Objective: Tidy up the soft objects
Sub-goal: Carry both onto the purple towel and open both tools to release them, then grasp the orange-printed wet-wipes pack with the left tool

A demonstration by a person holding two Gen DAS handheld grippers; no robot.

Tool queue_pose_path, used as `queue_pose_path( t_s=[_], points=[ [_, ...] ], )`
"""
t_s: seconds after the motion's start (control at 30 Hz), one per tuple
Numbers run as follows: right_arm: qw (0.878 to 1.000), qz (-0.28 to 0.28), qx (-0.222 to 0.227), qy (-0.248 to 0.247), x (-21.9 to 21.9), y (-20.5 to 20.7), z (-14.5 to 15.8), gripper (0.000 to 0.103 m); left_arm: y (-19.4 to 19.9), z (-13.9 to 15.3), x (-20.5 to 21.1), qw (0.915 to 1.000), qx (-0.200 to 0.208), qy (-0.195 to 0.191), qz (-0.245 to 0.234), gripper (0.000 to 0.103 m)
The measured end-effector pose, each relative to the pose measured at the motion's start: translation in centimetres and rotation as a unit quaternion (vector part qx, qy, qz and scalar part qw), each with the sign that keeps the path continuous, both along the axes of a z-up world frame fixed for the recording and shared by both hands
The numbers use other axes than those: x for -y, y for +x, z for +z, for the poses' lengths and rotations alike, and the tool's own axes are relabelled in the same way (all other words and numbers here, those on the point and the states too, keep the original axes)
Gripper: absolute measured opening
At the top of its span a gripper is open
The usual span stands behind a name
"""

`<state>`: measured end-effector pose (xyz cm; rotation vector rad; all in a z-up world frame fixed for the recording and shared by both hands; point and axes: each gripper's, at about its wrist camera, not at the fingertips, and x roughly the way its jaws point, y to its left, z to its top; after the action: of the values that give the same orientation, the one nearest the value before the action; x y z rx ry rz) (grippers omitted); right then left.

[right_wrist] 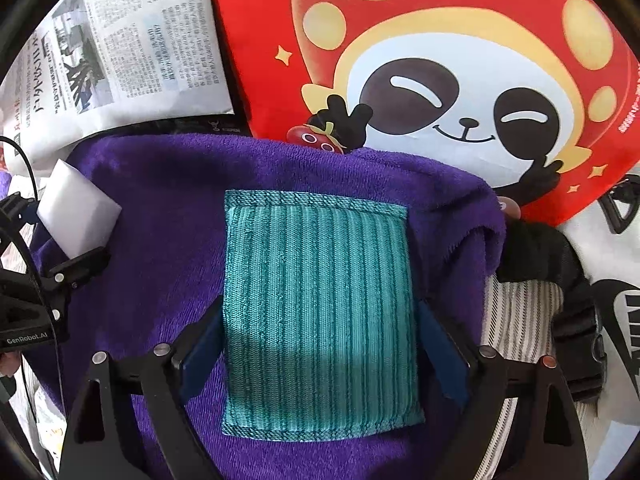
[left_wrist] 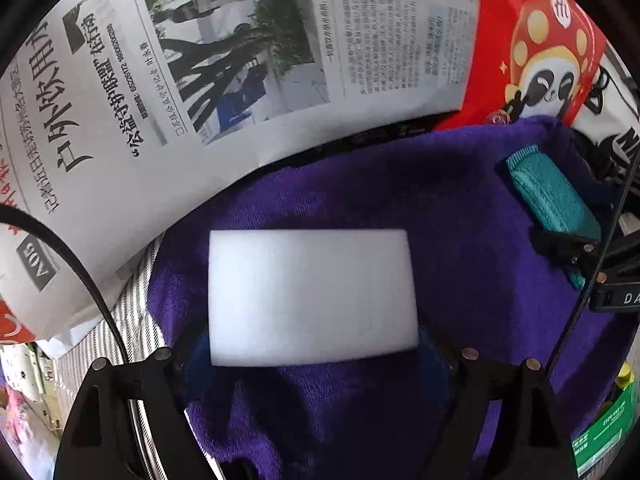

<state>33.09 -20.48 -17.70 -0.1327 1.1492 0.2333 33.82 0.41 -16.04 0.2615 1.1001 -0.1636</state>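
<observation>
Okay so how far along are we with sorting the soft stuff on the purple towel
Midway, by the look of it. Nothing looks put away yet. In hand: the left gripper is shut on the white sponge, and the right gripper is shut on the teal cloth pad, both over the purple towel. Left to do: set each down in its spot; no container or destination shows in either view.

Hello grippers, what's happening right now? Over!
Left gripper shut on white foam block. Right gripper shut on teal ribbed cloth pad. Both over purple fleece towel. Nothing blocking.
</observation>
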Motion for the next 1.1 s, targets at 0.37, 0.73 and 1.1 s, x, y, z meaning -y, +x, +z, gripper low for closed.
queue_pose_path(
  t_s=[0.37,0.73,1.1],
  points=[
    [1.000,-0.007,0.022,-0.013,1.2,-2.6,2.2,0.096,-3.0,0.1,0.7,0.9995,-0.018,0.027,0.001,0.092],
    [0.999,-0.008,0.041,0.018,2.1,-8.2,4.2,0.096,-7.4,2.6,0.3,0.9999,-0.007,0.008,0.005,0.092],
    [0.991,-0.053,0.086,0.092,3.2,-22.0,8.7,0.096,-17.3,5.5,-0.9,0.9973,0.015,-0.067,-0.028,0.092]
  ],
)
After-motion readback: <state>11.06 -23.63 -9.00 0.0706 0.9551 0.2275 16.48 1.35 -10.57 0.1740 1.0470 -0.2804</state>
